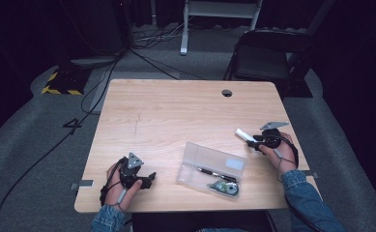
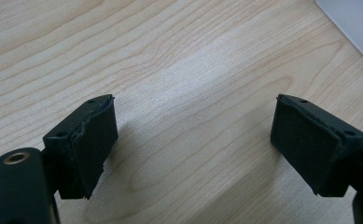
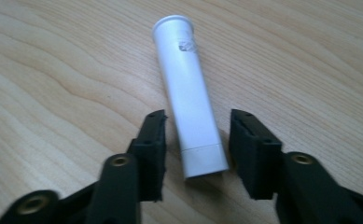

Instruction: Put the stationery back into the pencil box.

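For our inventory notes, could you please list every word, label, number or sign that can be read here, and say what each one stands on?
"4": dark mark on the grey floor left of the table.
White tube: small grey print near its far end, too blurred to read.
Clear case: pale label on its lid, too small to read.
Round green-and-white item in the case: no legible text.
Yellow-black hazard stripes on the floor: a sign, no words.

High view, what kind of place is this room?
Probably a recording studio or lab: a lone wooden table on grey carpet, dark curtains all round, cables trailing across the floor, and a folding chair behind.
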Tool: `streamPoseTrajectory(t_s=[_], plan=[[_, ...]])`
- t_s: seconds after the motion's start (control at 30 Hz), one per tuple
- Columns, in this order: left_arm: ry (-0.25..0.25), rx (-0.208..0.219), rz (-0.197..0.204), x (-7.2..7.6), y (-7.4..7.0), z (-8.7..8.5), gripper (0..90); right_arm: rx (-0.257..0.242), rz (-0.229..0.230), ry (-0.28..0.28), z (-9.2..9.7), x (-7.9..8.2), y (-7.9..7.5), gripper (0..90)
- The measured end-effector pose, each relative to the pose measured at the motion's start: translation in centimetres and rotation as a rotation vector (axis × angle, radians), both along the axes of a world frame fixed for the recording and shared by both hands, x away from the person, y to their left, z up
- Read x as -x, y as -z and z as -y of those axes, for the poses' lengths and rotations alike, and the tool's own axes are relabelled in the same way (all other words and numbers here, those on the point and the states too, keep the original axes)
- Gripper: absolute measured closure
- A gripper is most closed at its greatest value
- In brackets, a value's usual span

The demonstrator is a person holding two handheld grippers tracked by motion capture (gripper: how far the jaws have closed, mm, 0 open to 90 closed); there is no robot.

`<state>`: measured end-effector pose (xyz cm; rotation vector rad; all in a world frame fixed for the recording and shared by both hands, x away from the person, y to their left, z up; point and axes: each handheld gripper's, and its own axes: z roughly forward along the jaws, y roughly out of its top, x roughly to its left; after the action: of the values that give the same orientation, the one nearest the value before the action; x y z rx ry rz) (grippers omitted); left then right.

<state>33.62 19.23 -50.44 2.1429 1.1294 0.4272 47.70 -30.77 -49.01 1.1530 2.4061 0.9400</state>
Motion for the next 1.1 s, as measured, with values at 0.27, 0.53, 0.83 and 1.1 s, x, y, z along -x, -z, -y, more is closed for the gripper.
streamPoseTrajectory(t_s=[0.27,0.53,0.83,1.1], plan=[[-0.001,0.001,0.0,0.0,0.0,0.0,15.1,0.026,-0.002,-0.024,-0.3,0.3,-0.2,71.8],[-0.001,0.001,0.0,0.0,0.0,0.0,15.1,0.017,-0.008,-0.02,-0.4,0.4,-0.3,72.0],[-0.001,0.001,0.0,0.0,0.0,0.0,15.1,0.006,0.015,-0.026,-0.6,0.7,-1.4,72.0],[0.0,-0.001,0.0,0.0,0.0,0.0,15.1,-0.018,0.043,-0.037,-0.7,1.3,-3.1,72.0]])
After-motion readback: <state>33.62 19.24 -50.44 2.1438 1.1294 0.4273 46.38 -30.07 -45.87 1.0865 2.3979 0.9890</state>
